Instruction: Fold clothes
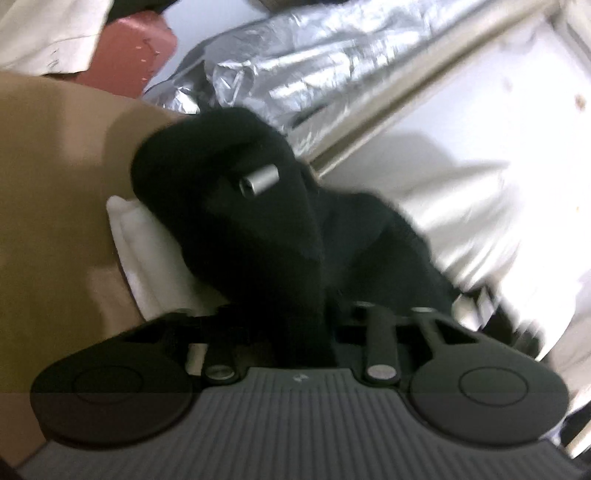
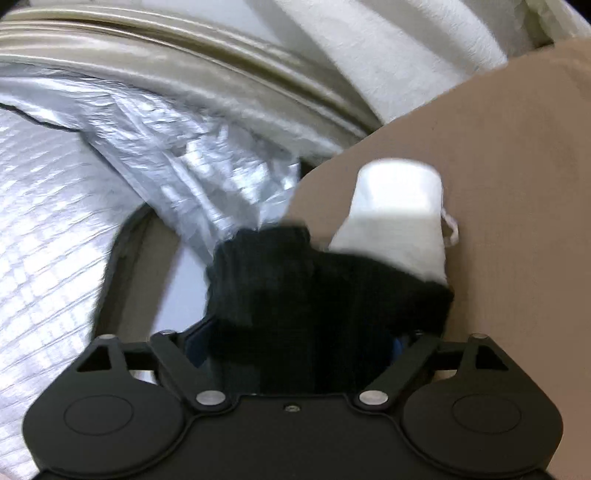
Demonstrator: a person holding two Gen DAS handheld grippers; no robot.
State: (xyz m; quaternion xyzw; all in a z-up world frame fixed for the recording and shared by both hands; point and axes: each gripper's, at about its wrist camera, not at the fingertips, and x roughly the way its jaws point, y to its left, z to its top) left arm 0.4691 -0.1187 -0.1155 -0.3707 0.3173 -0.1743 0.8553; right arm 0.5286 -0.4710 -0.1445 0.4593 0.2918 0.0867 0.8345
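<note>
Jaws of the left gripper (image 1: 291,258) stand close together, and the black garment (image 1: 258,221) is bunched so thickly over and between them that the pads are hidden; whether they truly pinch the cloth I cannot tell, though the fabric rises straight out of the narrow gap. A small metal stud (image 1: 258,181) pokes through the dark cloth near the top of the bunch. On the right gripper (image 2: 303,317) the jaws are partly spread, with the same black garment (image 2: 295,295) heaped across the space between them, its pads also covered, so a grip there cannot be made out. Both views are blurred. Behind the black cloth lies a folded white cloth (image 2: 395,214) on a tan fabric surface (image 2: 517,184). Crinkled silver foil sheeting (image 1: 332,62) spreads beyond, beside a pale rounded rail (image 2: 184,62). At the left view's upper corner sits a reddish-pink object (image 1: 136,51) beside white fabric (image 1: 48,33).
</note>
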